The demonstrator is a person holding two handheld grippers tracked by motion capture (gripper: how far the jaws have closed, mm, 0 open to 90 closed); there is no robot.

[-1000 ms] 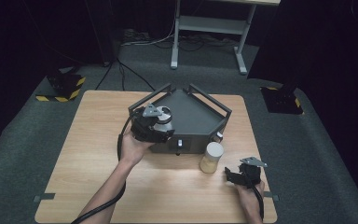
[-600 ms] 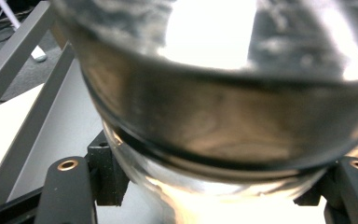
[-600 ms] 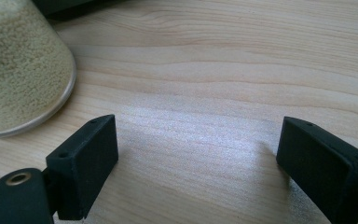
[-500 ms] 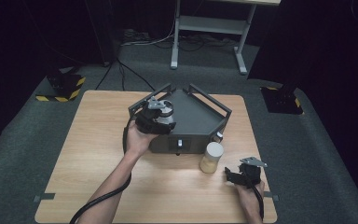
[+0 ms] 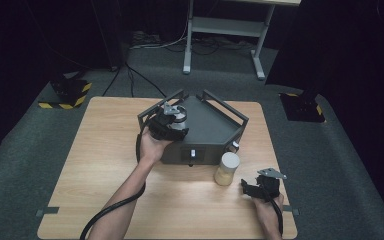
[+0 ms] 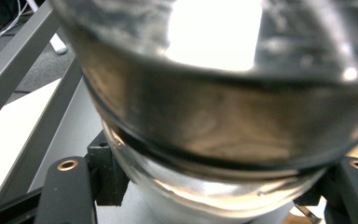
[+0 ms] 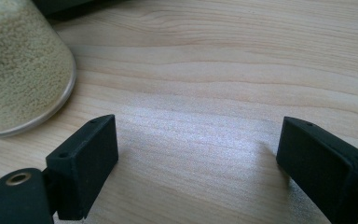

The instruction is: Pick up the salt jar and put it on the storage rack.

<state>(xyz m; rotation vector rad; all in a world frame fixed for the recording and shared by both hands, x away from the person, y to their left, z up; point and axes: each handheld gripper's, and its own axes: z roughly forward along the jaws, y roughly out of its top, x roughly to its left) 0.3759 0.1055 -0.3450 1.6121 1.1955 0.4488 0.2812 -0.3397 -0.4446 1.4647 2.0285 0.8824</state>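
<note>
My left gripper (image 5: pixel 175 123) is shut on a clear glass jar (image 5: pixel 181 114) and holds it over the left part of a black railed tray (image 5: pixel 215 125). In the left gripper view the jar (image 6: pixel 214 116) looms close, with both black jaws pressed against its lower sides and my left gripper (image 6: pixel 216 184) closed around it. A jar of pale grains (image 5: pixel 226 169) with a white lid stands on the table in front of the tray. My right gripper (image 5: pixel 254 189) rests open on the wood just right of it. In the right gripper view the grain jar (image 7: pixel 18 70) stands at upper left, outside my right gripper (image 7: pixel 200 154).
The tray sits on a light wooden table (image 5: pixel 90 165) and has a small white label (image 5: pixel 192 153) on its front wall. Dark carpet surrounds the table. A grey metal stand (image 5: pixel 220 30) stands beyond it, with yellow-black weights (image 5: pixel 62 97) on the floor at left.
The left hand has carried the glass jar to the right and slightly down, further over the tray. The right gripper and the grain jar have stayed where they were.
</note>
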